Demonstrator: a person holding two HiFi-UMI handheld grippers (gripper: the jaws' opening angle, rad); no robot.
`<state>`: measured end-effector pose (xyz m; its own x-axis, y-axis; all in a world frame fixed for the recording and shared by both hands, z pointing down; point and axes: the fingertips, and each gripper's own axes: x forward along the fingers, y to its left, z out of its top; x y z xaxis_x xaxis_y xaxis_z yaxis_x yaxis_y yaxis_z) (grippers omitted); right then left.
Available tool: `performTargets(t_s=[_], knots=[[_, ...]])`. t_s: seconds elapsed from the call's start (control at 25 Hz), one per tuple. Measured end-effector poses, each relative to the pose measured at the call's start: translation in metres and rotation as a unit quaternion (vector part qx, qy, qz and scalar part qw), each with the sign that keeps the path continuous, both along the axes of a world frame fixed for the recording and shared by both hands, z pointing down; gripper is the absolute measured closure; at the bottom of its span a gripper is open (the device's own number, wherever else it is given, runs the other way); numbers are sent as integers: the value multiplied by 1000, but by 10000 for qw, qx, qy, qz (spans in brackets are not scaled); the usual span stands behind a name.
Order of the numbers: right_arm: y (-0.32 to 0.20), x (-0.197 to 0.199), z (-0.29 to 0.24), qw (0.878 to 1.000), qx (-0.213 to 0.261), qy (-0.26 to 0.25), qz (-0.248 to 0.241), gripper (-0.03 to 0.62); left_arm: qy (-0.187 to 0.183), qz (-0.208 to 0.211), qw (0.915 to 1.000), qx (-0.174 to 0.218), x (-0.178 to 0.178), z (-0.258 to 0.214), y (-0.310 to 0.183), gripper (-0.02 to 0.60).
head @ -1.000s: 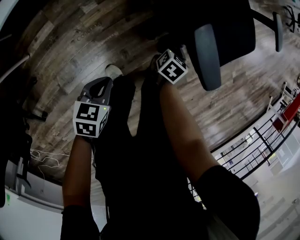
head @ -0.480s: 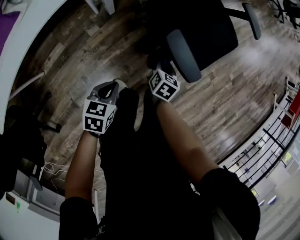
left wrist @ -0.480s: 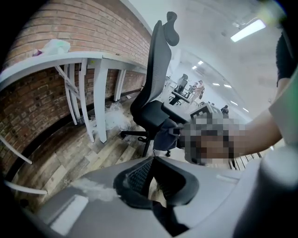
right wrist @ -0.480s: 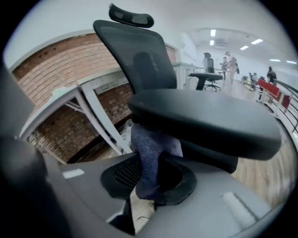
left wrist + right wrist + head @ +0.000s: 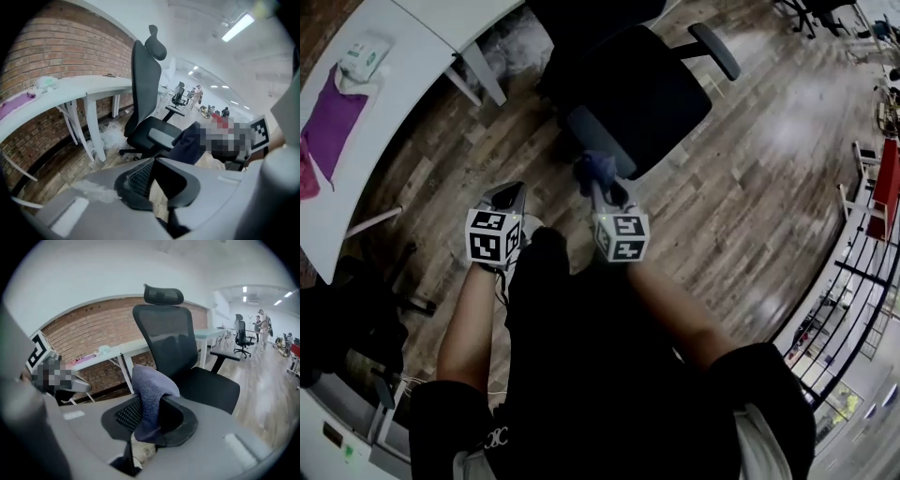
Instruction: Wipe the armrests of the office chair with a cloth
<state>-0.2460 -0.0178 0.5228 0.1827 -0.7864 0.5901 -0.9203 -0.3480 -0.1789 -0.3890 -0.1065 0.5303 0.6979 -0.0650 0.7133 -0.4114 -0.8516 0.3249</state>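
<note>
A black office chair [image 5: 652, 89] stands on the wooden floor ahead of me. Its near grey armrest [image 5: 598, 141] lies just beyond my right gripper [image 5: 595, 185]; the far armrest [image 5: 715, 52] is on the other side of the seat. The right gripper [image 5: 153, 410] is shut on a blue terry cloth [image 5: 150, 385], which sticks up between the jaws [image 5: 592, 167], apart from the armrest. My left gripper [image 5: 508, 194] hangs to the left, lower, jaws together and holding nothing [image 5: 153, 173]. From the left gripper view the armrest [image 5: 161, 137] and the cloth [image 5: 190, 145] show ahead.
A white desk [image 5: 412, 56] runs along the brick wall [image 5: 61, 51] at left, with a purple cloth [image 5: 333, 117] and a white pack [image 5: 366, 52] on it. Its legs [image 5: 478, 75] stand beside the chair. A railing [image 5: 853, 272] is at right. Other chairs [image 5: 241, 336] stand far off.
My right gripper with the cloth has drawn back from the near armrest toward my body. The head view has swung up, so the whole chair and the desk show now.
</note>
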Motion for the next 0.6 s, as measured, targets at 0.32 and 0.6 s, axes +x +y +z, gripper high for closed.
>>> performTargets(t_s=[0.32, 0.6], knots=[[111, 102, -58, 9985, 419, 277, 220, 513, 383, 178, 9980, 479, 109, -48, 83, 575], [219, 191, -66, 9965, 528, 403, 501, 513, 606, 513, 9956, 490, 213, -63, 172, 575]])
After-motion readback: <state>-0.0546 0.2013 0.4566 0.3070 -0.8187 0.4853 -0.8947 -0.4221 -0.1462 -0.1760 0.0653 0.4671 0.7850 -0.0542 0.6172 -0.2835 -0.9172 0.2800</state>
